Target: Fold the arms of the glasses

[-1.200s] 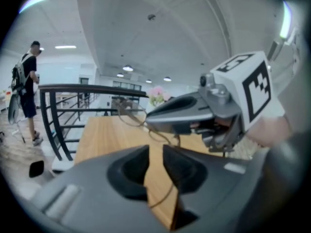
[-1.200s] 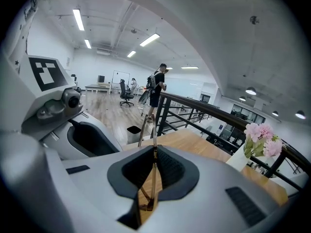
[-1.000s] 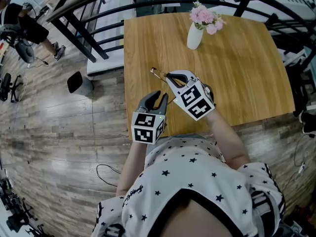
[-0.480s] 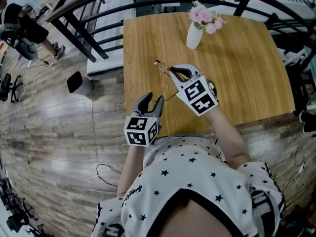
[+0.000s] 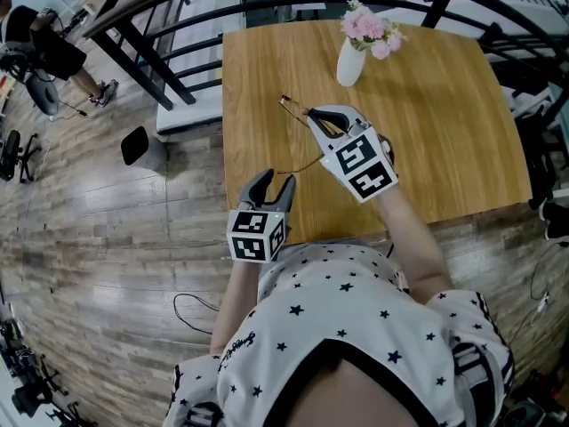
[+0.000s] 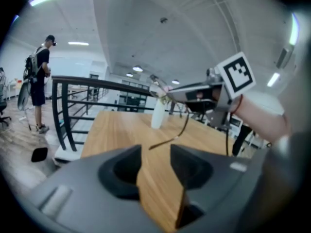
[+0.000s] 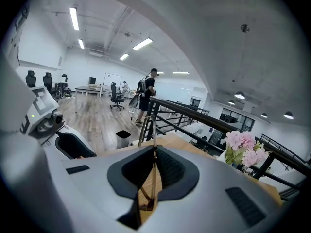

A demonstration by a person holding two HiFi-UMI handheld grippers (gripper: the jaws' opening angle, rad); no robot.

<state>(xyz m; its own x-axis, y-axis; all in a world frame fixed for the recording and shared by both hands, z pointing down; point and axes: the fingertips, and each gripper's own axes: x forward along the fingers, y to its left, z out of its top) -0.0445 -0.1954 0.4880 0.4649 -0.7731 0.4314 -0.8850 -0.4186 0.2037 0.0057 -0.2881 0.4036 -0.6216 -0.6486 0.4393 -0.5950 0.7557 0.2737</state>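
Thin metal-framed glasses (image 5: 292, 106) hang above the wooden table (image 5: 436, 140), with my right gripper (image 5: 317, 117) shut on the frame. One arm of the glasses (image 5: 308, 165) dangles back toward me. In the right gripper view the frame (image 7: 154, 166) stands pinched between the dark pads. My left gripper (image 5: 273, 182) sits near the table's front edge; its jaws have just been opening and hold nothing. In the left gripper view the dangling arm's tip (image 6: 156, 145) floats just beyond the open left gripper (image 6: 155, 153), clear of both pads.
A white vase (image 5: 349, 65) of pink flowers (image 5: 372, 30) stands at the table's far side. A black railing (image 5: 151, 56) runs along the table's left. A person (image 7: 146, 95) stands on the wooden floor beyond the railing.
My left gripper opened, let go of the glasses arm and drew back toward me. The right gripper carried the glasses a little higher and farther over the table.
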